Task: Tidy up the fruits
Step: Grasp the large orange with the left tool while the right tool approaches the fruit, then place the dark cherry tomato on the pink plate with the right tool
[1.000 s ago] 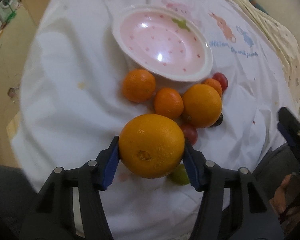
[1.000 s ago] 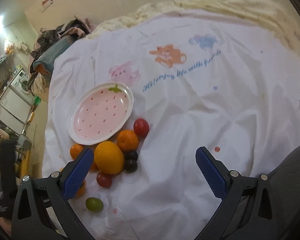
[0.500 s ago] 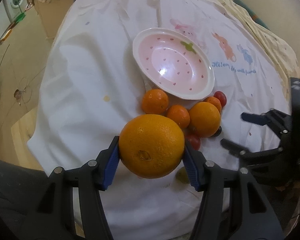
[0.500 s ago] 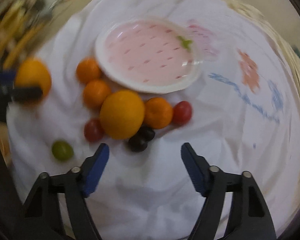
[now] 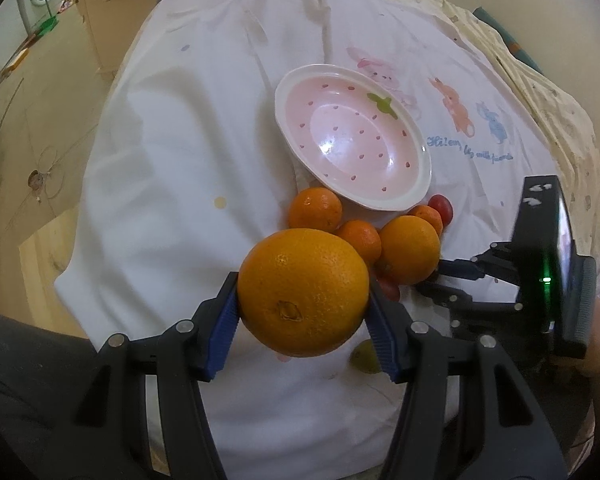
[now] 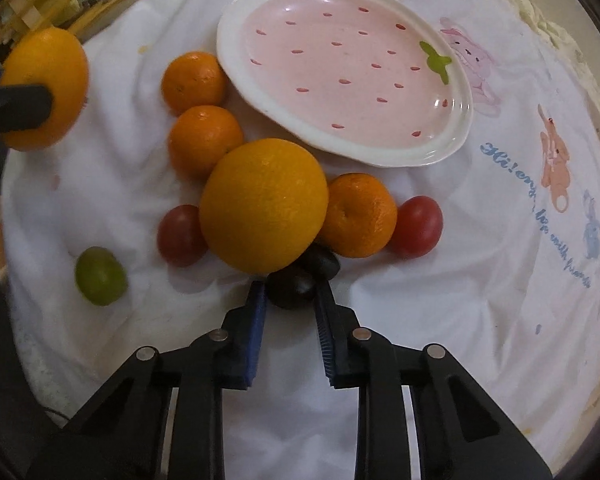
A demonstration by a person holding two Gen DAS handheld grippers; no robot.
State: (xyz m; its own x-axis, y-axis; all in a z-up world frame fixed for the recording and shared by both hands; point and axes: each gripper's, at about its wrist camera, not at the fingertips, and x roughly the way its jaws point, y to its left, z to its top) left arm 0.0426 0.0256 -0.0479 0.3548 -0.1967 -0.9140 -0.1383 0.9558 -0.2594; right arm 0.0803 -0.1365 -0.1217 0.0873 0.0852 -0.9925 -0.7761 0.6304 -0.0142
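Left-wrist view first: left gripper [image 5: 303,312] clamps a large orange [image 5: 302,292] above the white cloth [image 5: 172,152], short of the strawberry-pattern plate [image 5: 420,184]. Right-wrist view: right gripper [image 6: 290,294] pinches a dark grape [image 6: 290,290] beside another orange [image 6: 263,211].

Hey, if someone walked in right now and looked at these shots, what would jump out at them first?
The big orange clamped in the left claw, held up in front of the fruit pile. Beyond the pile lies an empty pink strawberry-shaped plate on the white cloth. The right claw pinches a dark grape at the near foot of the pile, under another large orange.
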